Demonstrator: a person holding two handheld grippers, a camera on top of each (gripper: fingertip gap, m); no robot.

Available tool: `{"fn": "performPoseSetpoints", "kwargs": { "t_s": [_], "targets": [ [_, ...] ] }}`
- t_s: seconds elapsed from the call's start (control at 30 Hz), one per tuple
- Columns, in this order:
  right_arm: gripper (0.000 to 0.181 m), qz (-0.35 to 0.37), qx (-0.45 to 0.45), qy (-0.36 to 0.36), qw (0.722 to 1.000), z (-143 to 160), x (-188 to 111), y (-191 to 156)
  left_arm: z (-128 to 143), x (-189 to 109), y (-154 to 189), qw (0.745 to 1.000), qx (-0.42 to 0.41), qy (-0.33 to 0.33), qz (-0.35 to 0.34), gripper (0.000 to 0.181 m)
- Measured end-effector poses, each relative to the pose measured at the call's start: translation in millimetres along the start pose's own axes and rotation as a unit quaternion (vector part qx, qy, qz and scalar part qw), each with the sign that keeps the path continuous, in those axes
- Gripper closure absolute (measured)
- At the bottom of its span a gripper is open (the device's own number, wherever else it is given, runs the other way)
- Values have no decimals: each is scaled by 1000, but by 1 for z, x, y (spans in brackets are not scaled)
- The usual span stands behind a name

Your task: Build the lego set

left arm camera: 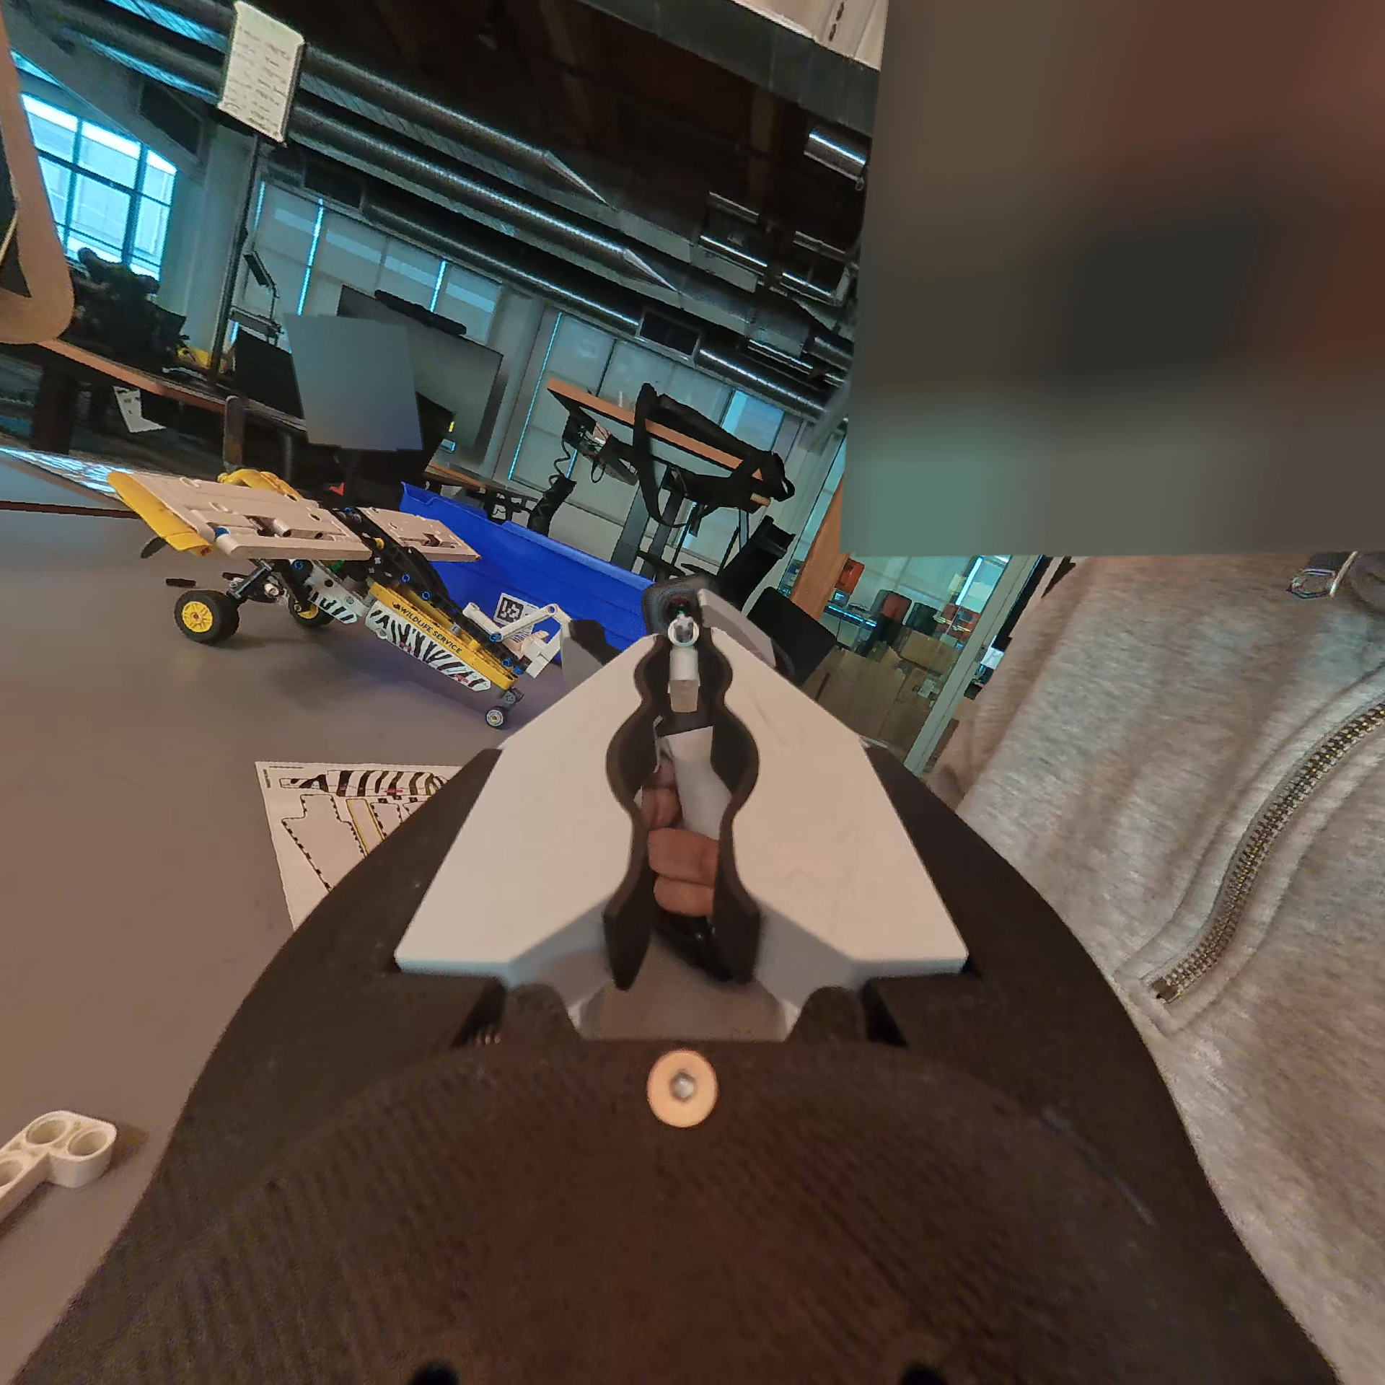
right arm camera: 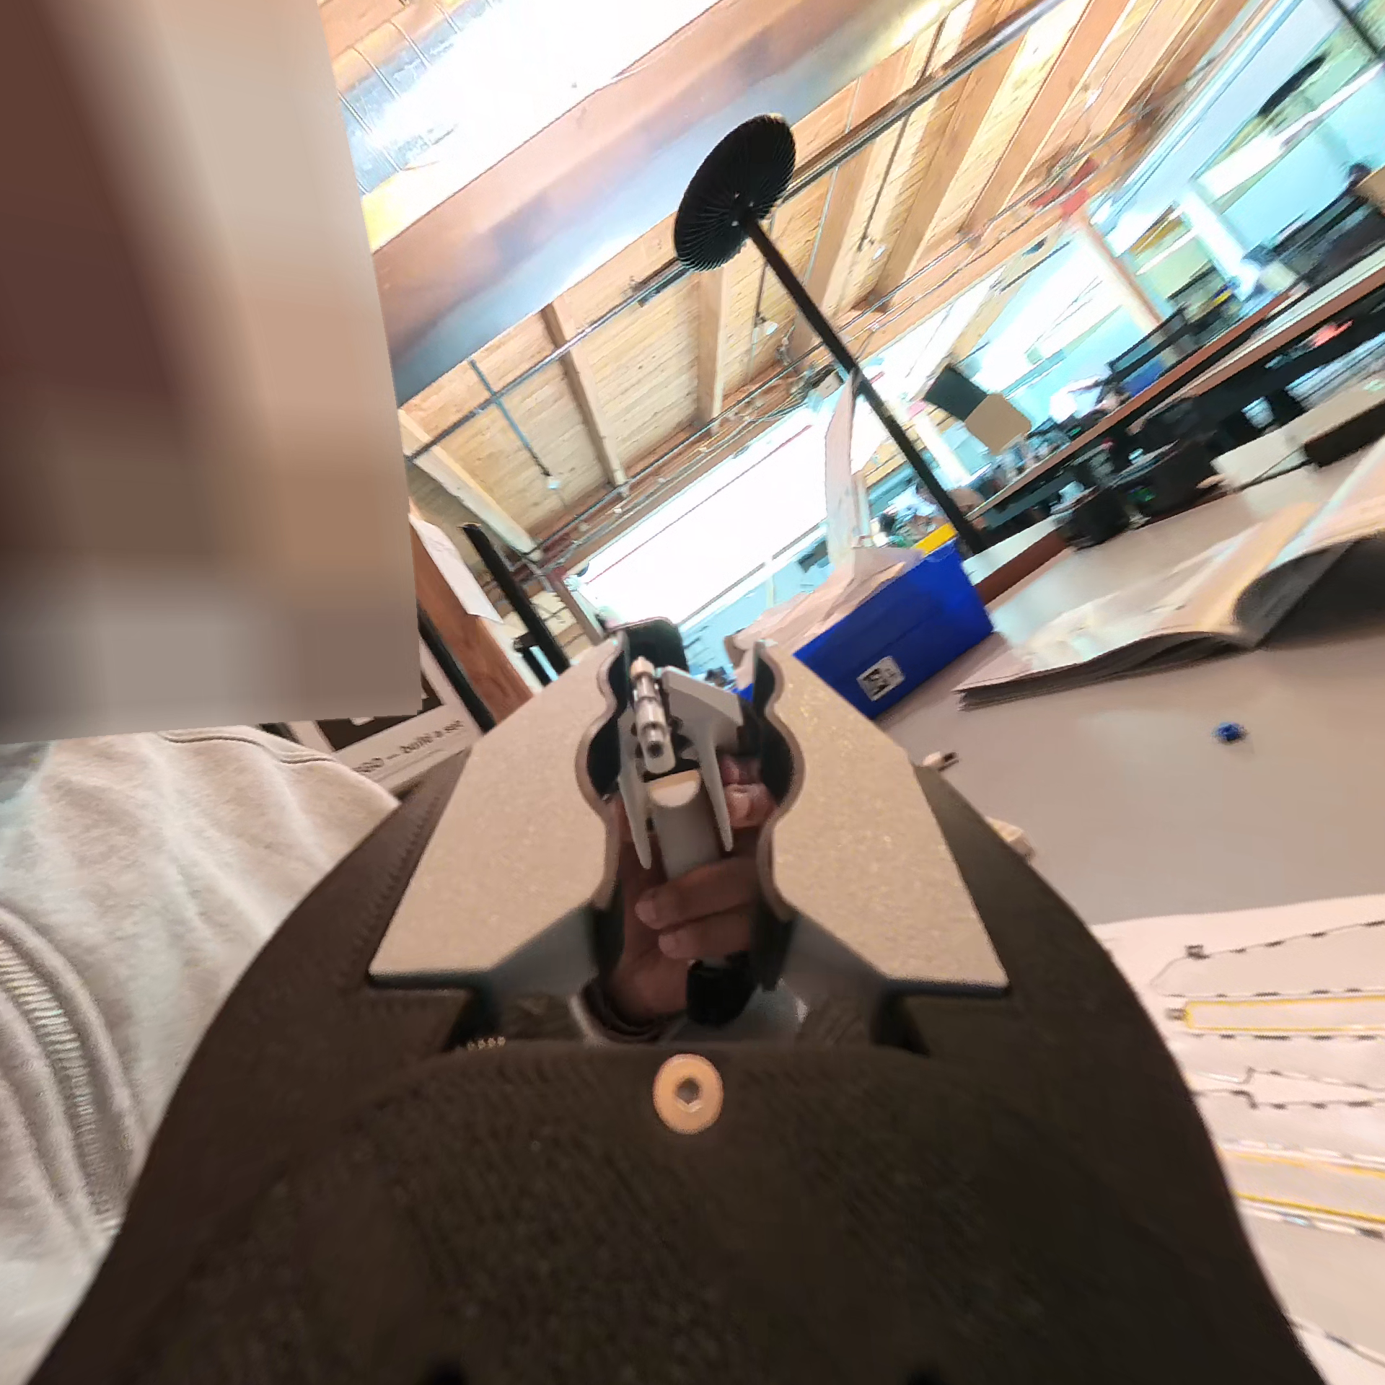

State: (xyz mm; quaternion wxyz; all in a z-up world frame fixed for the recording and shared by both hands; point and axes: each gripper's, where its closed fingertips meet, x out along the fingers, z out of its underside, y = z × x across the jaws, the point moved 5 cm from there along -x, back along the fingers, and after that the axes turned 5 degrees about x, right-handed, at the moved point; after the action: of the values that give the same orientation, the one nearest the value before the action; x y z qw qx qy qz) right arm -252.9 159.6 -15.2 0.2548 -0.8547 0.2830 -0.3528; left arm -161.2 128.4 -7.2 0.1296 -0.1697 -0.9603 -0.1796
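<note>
Facing each other above the grey surface, the two tongs are lifted close to the person's chest. The left tongs are nearly closed on a small white lego piece, a short pin-like part with a round end, held at the tips at 12 o'clock of the view. Through the gap behind it I see the handle and the hand of the other tool. The right tongs are a little apart at the tips; a small grey lego connector stands near the inner side of the left finger, but I cannot tell if the tongs really press it.

The half-built lego plane, yellow with zebra stripes, grey wings and yellow wheels, stands on the surface at 10 o'clock in the left wrist view, well apart from the tongs. Just behind it is a blue bin. A sticker sheet lies on the surface at 9 o'clock, partly hidden by the tool, and a white lego beam with round holes lies at 8 o'clock. In the right wrist view an open instruction booklet lies at 2 o'clock, with a tiny blue piece near it. The person wears a grey zip hoodie
</note>
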Motion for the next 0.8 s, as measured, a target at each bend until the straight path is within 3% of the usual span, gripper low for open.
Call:
{"fn": "performPoseSetpoints", "kwargs": {
  "t_s": [0.8],
  "targets": [
    [112,23,-49,7,999,1,2,-4,1,0,-3,1000,-12,0,-3,175]
  ]
}}
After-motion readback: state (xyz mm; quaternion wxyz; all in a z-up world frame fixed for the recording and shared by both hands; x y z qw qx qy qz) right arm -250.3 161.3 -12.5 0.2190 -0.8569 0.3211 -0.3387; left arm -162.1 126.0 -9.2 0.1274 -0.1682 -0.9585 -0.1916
